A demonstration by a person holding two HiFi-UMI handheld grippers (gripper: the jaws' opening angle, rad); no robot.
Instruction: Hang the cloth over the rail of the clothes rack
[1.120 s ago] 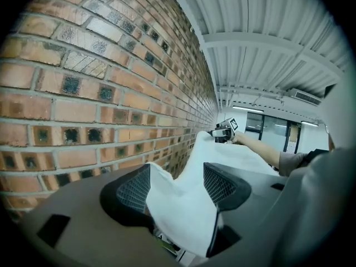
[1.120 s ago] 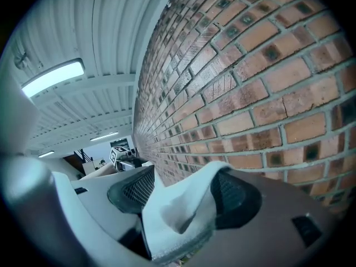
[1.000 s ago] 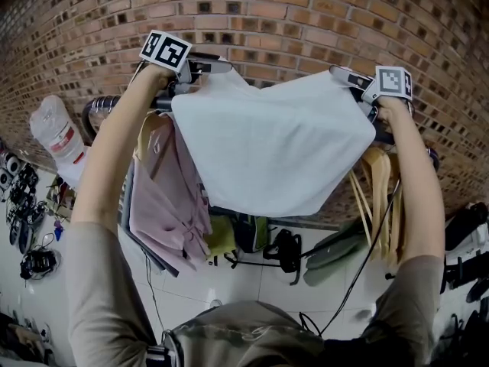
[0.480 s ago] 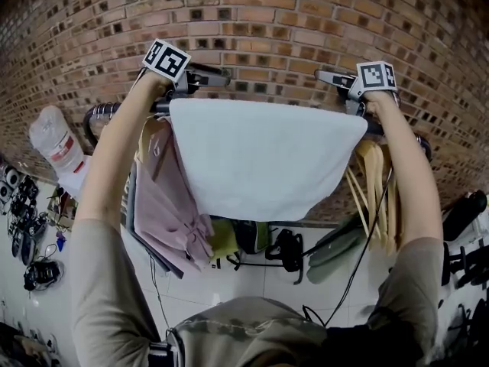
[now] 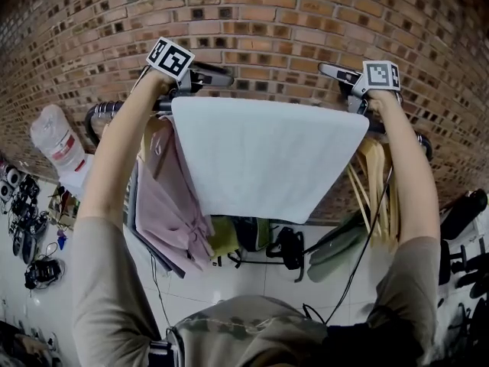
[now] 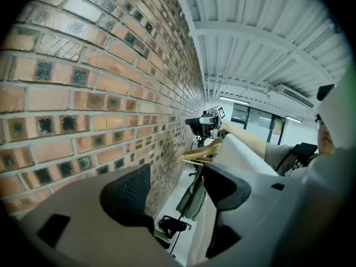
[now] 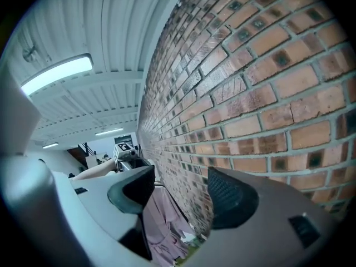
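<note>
Starting at the left, shows the left tool [image 5: 220, 75] spread wide on nothing, poised just above the top left corner of the cloth [image 5: 267, 155], with a pink garment [image 5: 164, 197] hanging beside it. Lies draped over the rail [image 5: 103, 110], long axis running left to right along the bar, fold on top, free edge pointing down toward the floor. Ends at the right tool [image 5: 330, 70], equally gaping and empty just above the right corner, so probably calls only for both to lift clear.
</note>
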